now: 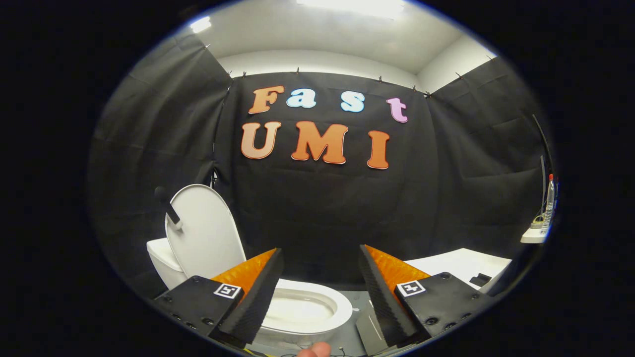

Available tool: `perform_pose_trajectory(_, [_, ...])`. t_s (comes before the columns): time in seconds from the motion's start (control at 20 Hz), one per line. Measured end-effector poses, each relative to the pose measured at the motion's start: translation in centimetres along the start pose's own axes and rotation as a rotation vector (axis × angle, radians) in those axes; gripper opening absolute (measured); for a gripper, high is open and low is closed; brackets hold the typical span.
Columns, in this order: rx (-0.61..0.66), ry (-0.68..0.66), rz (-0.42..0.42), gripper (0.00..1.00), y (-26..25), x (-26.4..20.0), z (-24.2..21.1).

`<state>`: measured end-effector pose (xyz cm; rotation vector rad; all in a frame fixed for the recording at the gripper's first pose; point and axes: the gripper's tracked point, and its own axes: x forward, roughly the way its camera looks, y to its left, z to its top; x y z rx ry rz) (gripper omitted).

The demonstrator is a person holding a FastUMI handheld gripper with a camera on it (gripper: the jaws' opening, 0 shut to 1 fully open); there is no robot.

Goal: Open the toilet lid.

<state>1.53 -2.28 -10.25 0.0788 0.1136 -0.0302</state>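
The black cloth booth wall point(317, 208) is hanging beyond the fingers, spanning the back and both sides, with a white ceiling point(317, 44) showing above it.

The white ceramic toilet point(302, 310) is sitting low and just ahead of the fingers, toward the left finger. Its oval bowl is lying open to view, and the interior is appearing pale and bare; whether water is standing in it cannot be told. The white oval toilet lid point(206, 230) is standing raised, near upright, leaning back toward the white tank point(163, 260) behind it. The lid is lying ahead of and outboard of the left finger, well apart from both fingers. A dark short-handled object point(168, 208) is resting against the lid's upper left edge; its nature cannot be told.

A white flat-topped counter point(461, 265) is lying beyond the right finger, with a small dark object point(479, 279) sitting on it. Farther off to the right, a small white shelf point(535, 235) is carrying a clear plastic bottle with a red cap point(549, 201), standing upright; its contents cannot be told.

The gripper point(321, 265) is pointing level toward the back wall, above the toilet's front rim. Its two fingers are standing wide apart, with nothing between them and touching nothing. A fingertip of the person's hand point(315, 351) is showing beneath the gripper, between the finger bases.
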Motion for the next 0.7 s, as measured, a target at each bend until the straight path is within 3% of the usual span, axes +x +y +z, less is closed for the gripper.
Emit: perform_pose_trajectory(0.7, [-0.045,0.002,0.033,0.98,3.1,-0.1,0.6])
